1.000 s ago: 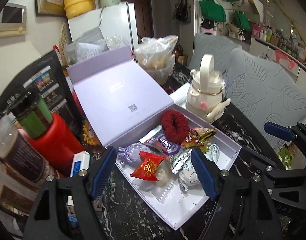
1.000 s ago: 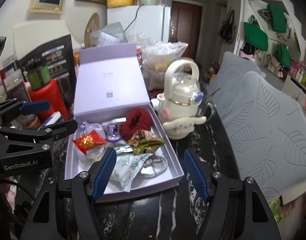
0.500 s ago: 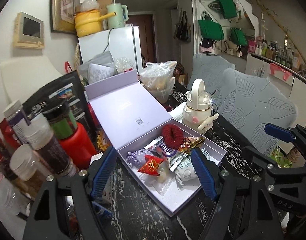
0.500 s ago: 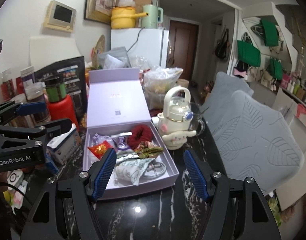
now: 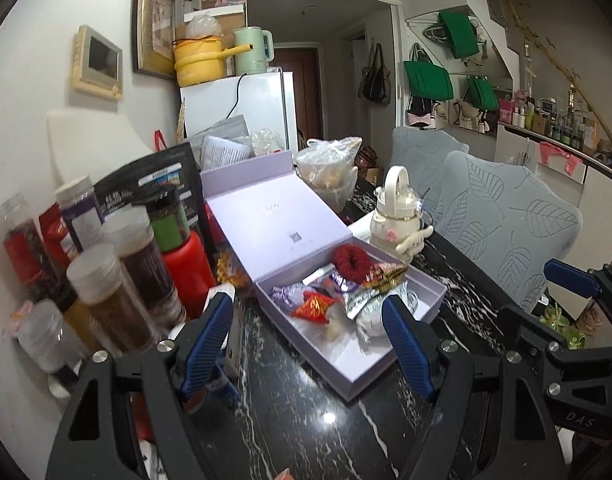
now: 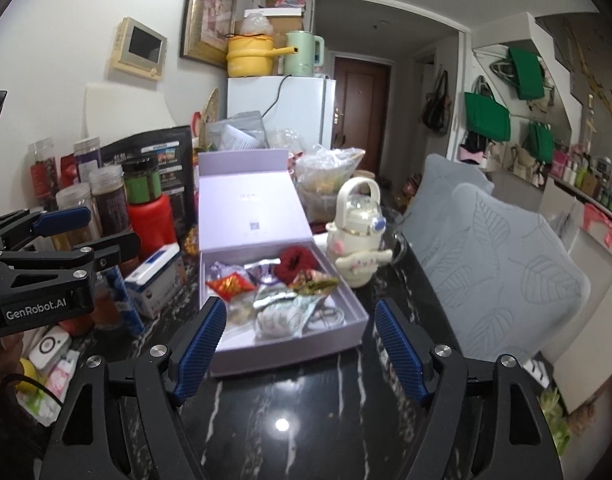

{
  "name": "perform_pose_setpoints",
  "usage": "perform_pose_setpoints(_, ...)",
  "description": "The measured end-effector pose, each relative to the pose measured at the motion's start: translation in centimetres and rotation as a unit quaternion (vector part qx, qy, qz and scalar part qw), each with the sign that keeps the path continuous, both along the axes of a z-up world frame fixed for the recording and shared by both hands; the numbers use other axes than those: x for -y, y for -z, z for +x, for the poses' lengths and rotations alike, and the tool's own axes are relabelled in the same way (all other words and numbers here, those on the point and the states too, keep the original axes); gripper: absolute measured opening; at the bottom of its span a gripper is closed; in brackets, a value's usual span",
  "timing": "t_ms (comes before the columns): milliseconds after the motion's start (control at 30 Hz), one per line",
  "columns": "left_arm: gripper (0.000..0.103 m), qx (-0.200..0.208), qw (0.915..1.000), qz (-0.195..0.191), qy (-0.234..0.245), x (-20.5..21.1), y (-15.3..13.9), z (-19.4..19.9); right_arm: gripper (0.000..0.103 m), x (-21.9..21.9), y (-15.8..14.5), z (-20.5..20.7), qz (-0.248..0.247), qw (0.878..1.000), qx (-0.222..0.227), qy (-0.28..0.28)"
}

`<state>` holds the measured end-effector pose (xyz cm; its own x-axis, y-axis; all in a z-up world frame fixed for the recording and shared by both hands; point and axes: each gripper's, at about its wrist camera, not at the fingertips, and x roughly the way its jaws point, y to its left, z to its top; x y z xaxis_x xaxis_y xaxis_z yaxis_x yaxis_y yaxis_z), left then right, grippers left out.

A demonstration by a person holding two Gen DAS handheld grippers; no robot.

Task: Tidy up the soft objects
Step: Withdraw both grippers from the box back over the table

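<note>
An open lilac box (image 5: 434,292) lies on the black marble table, its lid leaning back. Inside are a dark red scrunchie (image 5: 351,258), a red packet (image 5: 316,306), a green-gold wrapper (image 5: 386,274) and several other soft packets. My left gripper (image 5: 306,302) hovers open in front of the box, holding nothing. In the right wrist view the same box (image 6: 290,354), scrunchie (image 6: 294,260) and red packet (image 6: 230,283) lie beyond my right gripper (image 6: 300,306). Its jaws are opening, with nothing gripped between them.
A white kettle-shaped bottle with a plush dog (image 6: 358,236) stands right of the box. Jars and a red bottle (image 5: 186,264) crowd the left side, with a small white-blue carton (image 6: 156,276) near them. Grey leaf-pattern cushions (image 5: 506,216) sit at the right. Bare table top (image 6: 282,424) lies in front.
Both grippers have drawn back and risen a little from the box, which now looks smaller and farther off. The right jaws stand slightly wider. The box contents have not moved.
</note>
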<state>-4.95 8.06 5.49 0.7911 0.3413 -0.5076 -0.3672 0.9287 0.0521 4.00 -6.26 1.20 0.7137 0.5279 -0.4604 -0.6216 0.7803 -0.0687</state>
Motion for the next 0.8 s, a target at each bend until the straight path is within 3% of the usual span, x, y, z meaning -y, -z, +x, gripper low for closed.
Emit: perform_pose_setpoints(800,0.077,-0.020,0.9992,-0.032,0.010,1.2,6.6,-2.9,0.079,0.4,5.2,-1.6,-0.025,0.998,-0.040,0.043)
